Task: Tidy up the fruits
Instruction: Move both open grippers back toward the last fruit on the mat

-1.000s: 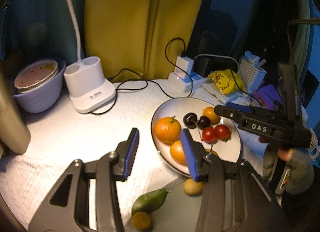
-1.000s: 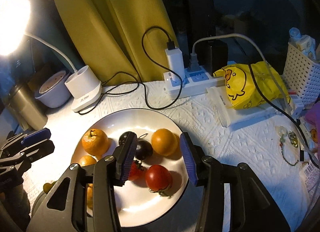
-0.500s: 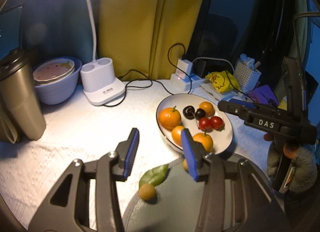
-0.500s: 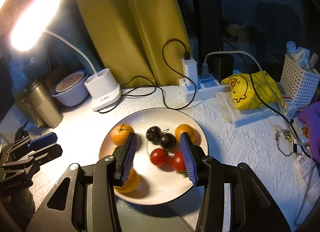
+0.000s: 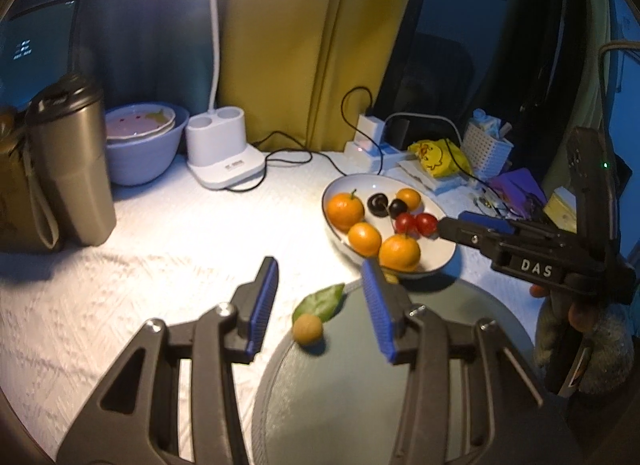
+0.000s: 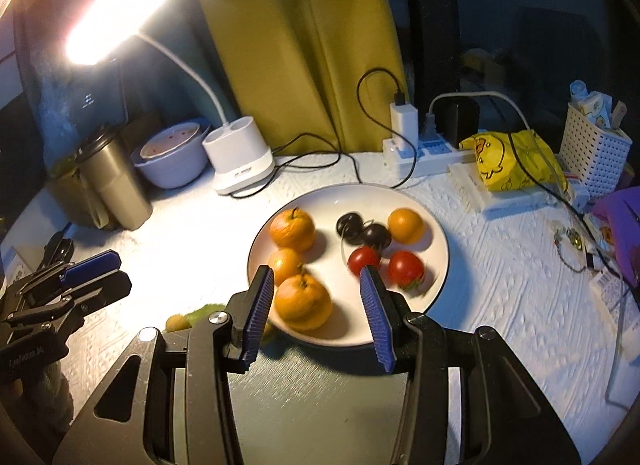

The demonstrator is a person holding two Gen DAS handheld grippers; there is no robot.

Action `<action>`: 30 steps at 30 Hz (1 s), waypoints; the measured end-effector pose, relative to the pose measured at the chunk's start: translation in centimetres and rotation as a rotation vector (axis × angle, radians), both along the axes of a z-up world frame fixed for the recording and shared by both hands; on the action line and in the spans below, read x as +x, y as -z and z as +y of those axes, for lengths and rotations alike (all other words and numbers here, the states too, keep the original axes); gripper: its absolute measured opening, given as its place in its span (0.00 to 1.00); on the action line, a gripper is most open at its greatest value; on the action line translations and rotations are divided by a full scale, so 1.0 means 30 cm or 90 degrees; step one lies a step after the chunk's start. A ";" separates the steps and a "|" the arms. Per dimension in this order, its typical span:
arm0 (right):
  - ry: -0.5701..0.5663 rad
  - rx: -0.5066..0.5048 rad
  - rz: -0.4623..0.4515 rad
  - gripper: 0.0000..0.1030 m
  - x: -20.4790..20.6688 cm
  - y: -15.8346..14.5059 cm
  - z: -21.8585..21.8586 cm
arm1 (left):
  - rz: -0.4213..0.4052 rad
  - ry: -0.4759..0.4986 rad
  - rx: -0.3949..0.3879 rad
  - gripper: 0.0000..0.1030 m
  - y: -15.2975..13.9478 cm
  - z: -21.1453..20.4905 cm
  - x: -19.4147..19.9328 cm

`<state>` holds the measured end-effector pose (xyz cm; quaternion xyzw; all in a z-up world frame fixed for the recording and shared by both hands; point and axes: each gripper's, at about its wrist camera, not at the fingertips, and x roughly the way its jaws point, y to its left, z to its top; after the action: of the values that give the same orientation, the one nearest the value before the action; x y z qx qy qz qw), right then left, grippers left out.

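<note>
A white plate [image 6: 432, 225] holds several oranges [image 6: 292, 228], two dark cherries [image 6: 362, 229] and two red tomatoes [image 6: 405, 268]; it also shows in the left wrist view [image 5: 438, 255]. A small yellow fruit [image 5: 307, 329] with a green leaf [image 5: 320, 300] lies at the rim of a grey round mat [image 5: 360, 405]. My left gripper [image 5: 320, 309] is open and empty above that small fruit. My right gripper [image 6: 318, 315] is open and empty above the plate's near edge; it also shows in the left wrist view [image 5: 472, 227].
A white lamp base [image 5: 222, 153], a lilac bowl [image 5: 140, 153] and a metal tumbler [image 5: 70, 161] stand at the back left. A power strip [image 6: 424, 153] with cables, a yellow duck bag [image 6: 508, 161] and a white basket [image 6: 594, 149] are at the back right.
Both grippers have pulled back and up from the plate, so more of the table shows. Both stay open and empty. The fruits have not moved.
</note>
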<state>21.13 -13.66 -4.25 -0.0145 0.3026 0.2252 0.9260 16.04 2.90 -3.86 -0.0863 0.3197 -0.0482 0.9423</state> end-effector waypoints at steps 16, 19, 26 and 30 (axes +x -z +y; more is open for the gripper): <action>0.009 -0.013 0.042 0.46 -0.086 0.094 0.086 | 0.020 0.012 -0.007 0.44 0.060 0.071 -0.060; 0.009 -0.017 0.049 0.46 -0.083 0.109 0.106 | 0.026 0.014 -0.011 0.44 0.073 0.083 -0.058; 0.007 -0.034 0.067 0.46 -0.065 0.149 0.162 | 0.045 0.019 -0.027 0.44 0.112 0.115 -0.042; 0.006 -0.039 0.079 0.46 -0.050 0.171 0.183 | 0.051 0.022 -0.036 0.44 0.128 0.128 -0.030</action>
<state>19.62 -8.18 -9.38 -0.0273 0.3663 0.2118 0.9057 15.15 6.75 -7.69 -0.1090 0.3573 -0.0698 0.9250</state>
